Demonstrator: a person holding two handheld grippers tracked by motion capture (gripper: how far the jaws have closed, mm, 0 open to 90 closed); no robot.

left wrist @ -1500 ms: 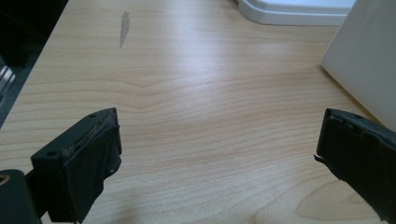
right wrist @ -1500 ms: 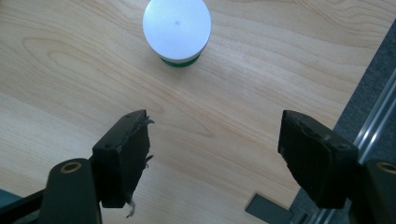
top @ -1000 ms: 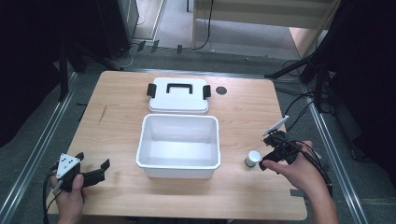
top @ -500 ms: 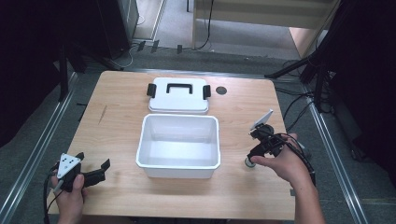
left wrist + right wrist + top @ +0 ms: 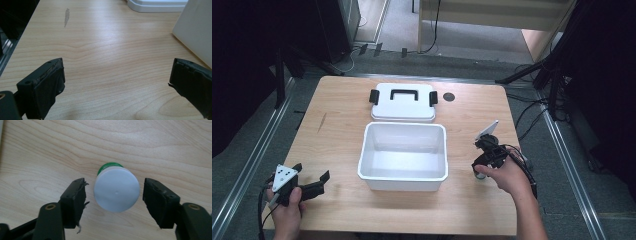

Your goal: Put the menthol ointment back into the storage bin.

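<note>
Right gripper poised directly above the white-capped bottle, jaws closing but short of contact; bottle upright near the table's right edge, right of the white bin; left gripper far off, spread wide.

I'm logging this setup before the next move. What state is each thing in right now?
White box: open, empty, upright on the table.
Lid: off, lying flat behind the box, handle up.
White-capped bottle: upright, cap on, between the right claw's jaws, not yet gripped.
Right claw: jaws have just been closing, gaps remain on both sides.
Left claw: open, nothing between its jaws.
</note>
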